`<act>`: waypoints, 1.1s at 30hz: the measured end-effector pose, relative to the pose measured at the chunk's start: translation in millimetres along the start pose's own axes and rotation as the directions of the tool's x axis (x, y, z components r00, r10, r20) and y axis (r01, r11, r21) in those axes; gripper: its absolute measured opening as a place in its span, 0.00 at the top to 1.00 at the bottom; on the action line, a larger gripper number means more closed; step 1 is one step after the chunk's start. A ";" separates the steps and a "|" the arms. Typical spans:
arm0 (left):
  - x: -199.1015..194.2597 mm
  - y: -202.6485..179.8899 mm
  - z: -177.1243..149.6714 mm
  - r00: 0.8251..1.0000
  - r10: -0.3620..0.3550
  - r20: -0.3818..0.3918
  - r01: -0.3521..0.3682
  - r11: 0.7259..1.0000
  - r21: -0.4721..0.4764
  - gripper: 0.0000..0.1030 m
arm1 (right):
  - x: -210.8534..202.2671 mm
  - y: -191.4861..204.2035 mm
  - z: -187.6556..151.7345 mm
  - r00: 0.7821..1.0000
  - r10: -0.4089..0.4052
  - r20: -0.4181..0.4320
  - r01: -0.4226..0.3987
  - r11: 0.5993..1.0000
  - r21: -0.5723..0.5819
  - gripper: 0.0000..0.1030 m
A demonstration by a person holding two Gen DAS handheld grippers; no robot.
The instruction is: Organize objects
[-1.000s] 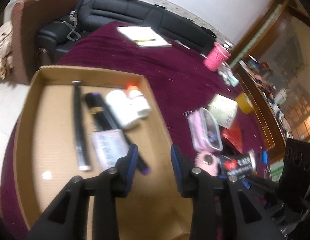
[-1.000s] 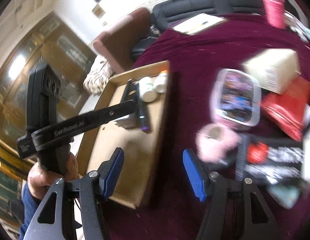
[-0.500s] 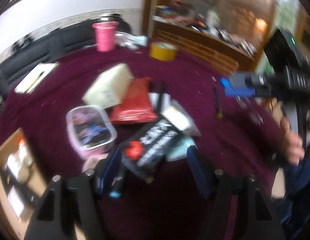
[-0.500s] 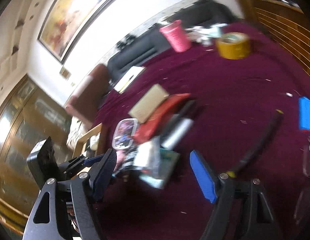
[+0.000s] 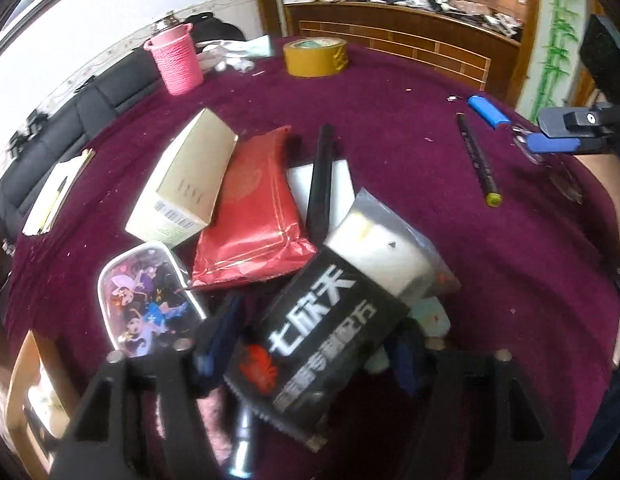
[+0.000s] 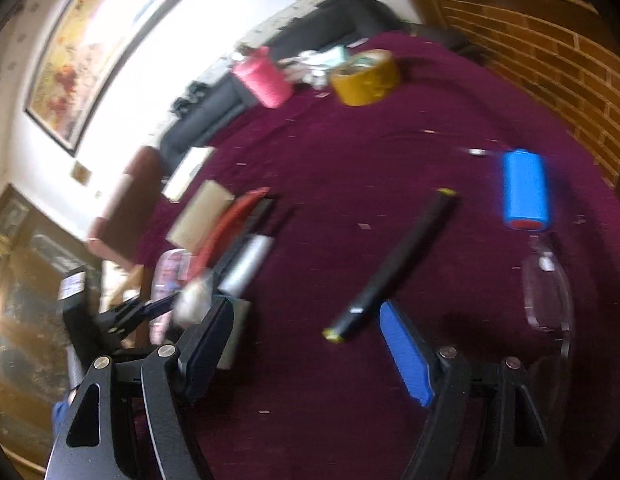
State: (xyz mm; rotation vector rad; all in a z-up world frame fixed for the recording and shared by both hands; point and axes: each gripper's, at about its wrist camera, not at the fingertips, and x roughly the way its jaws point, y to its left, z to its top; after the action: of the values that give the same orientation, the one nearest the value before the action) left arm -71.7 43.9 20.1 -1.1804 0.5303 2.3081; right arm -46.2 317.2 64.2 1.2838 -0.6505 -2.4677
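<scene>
Where maroon cloth [image 5: 409,92] spreads | black sofa [image 5: 110,92] | wooden cabinet [image 5: 409,28]

I've swung both grippers off the cardboard box, so my left gripper [image 5: 310,356] now straddles the black snack packet [image 5: 321,332] with its jaws just closing around it, while my right gripper [image 6: 306,344], opened wider, now frames the black marker [image 6: 393,264].

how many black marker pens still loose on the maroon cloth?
1 clearly: the black marker, yellow-capped, lies alone near the blue cylinder. A black stick in the pile may be another; more could hide under the packets.
</scene>
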 end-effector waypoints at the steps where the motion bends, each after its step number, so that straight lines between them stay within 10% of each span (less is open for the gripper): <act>1: 1.4 -3.8 -0.1 1.000 0.007 -0.003 -0.007 1.000 -0.011 0.57 | 1.1 -3.2 1.0 0.999 -0.039 0.002 0.039 0.999 0.001 0.22; 11: -36.9 -28.2 -46.4 1.000 0.011 0.000 -0.011 0.967 -0.253 0.68 | 48.4 -0.6 10.5 0.953 -0.301 -0.039 0.295 0.948 -0.115 0.24; 18: -62.5 -32.6 -79.4 0.991 0.133 0.022 -0.117 0.932 -0.344 0.68 | 69.2 7.7 9.9 0.887 -0.462 -0.006 0.449 0.864 -0.228 0.68; 21: -60.6 -24.7 -82.6 0.991 0.130 0.016 -0.115 0.920 -0.376 0.67 | 61.7 6.4 5.3 0.905 -0.425 -0.012 0.411 0.882 -0.231 0.85; 27: -40.7 -20.1 -81.7 0.991 0.133 -0.023 -0.132 0.917 -0.377 0.63 | 45.6 24.9 -20.3 0.974 -0.220 -0.054 0.200 0.947 -0.253 0.84; 33: -33.9 -21.7 -82.3 0.991 0.129 -0.026 -0.129 0.916 -0.381 0.61 | 57.5 38.9 -37.6 0.971 -0.223 -0.086 0.184 0.927 -0.326 0.84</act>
State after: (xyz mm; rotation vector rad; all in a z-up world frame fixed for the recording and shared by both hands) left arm 10.4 8.5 0.3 -1.3548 0.1599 2.6054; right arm -45.9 248.6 25.2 1.4160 -0.0845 -2.4955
